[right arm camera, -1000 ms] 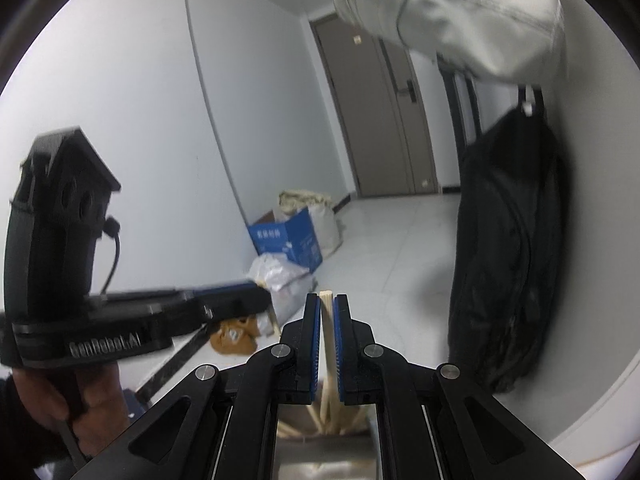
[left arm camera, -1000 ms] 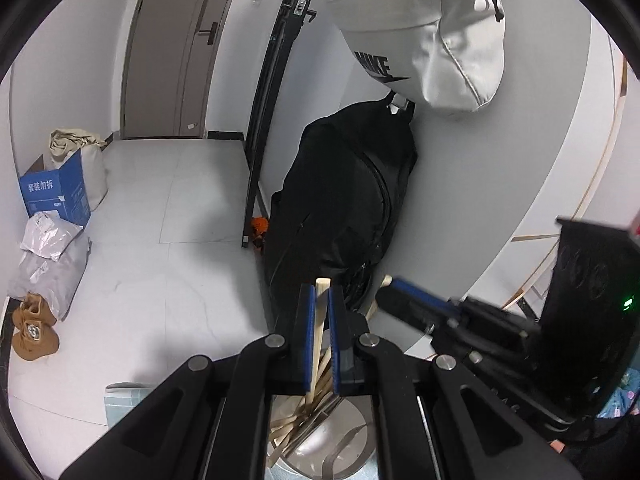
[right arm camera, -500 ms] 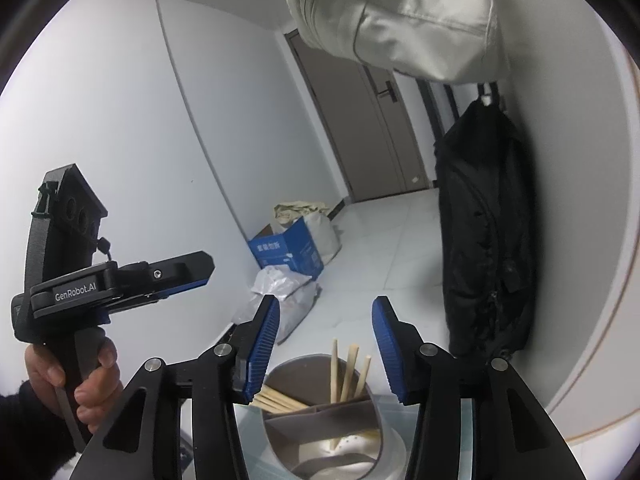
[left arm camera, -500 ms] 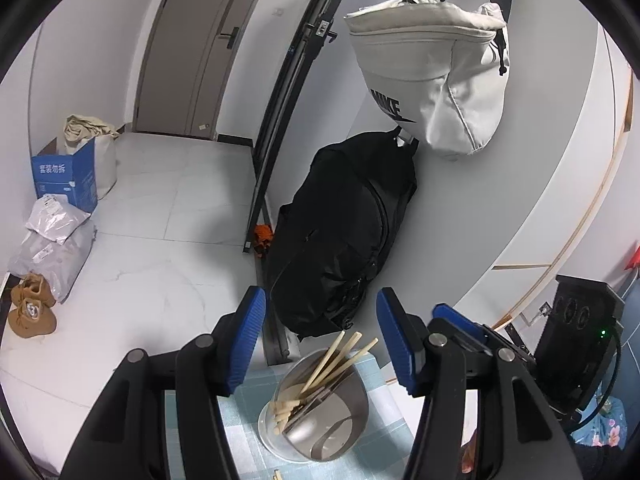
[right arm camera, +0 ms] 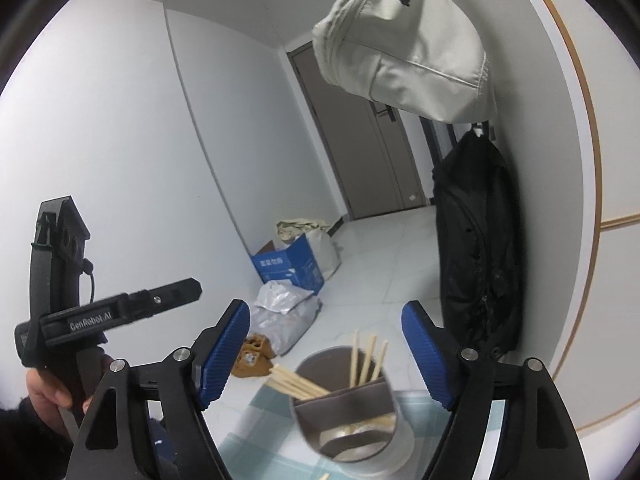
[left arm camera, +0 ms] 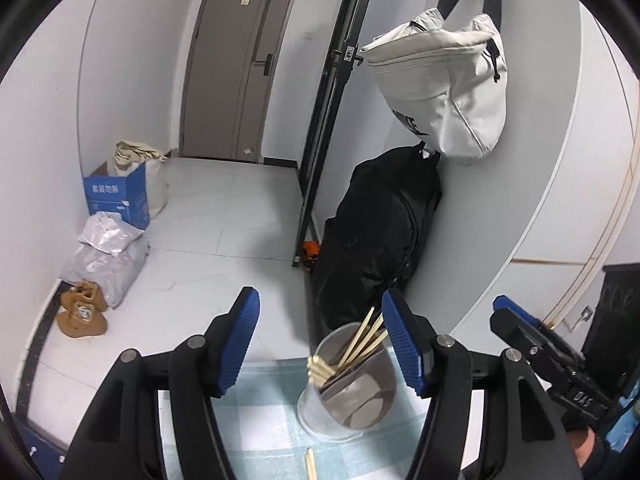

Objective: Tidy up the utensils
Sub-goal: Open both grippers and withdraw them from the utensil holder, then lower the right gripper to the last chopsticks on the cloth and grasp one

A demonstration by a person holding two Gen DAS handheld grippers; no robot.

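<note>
1. Check the left tongs (left arm camera: pixel 320 344): the jaws stand wide apart and carry nothing. The right tongs (right arm camera: pixel 326 354) are likewise spread wide and empty.
2. Locate the chopsticks (left arm camera: pixel 360 340). They stand in a divided utensil holder (left arm camera: pixel 352 392), just ahead of and below both tongs, toward the right finger of the left tongs and between the fingers of the right tongs.
3. Note the arrangement in the holder: one bundle leans out over the rim toward the left tongs (right arm camera: pixel 298 382); three sticks stand near upright in the far compartment (right arm camera: pixel 366 356).
4. Note the loose chopstick (left arm camera: pixel 310 464) lying on the checked cloth of the table (left arm camera: pixel 260 420), nearer to you than the holder, between the fingers of the left tongs. It appears to be the next item to collect.
5. Expect the chopsticks to be light, stiff and thin, with a smooth wooden surface. They are likely to roll or pivot in the pads.
6. Take hold near the middle of the stick, across its width, so it does not swing.
7. Lower each stick gently. The holder looks light and may tip if struck on the rim.
</note>
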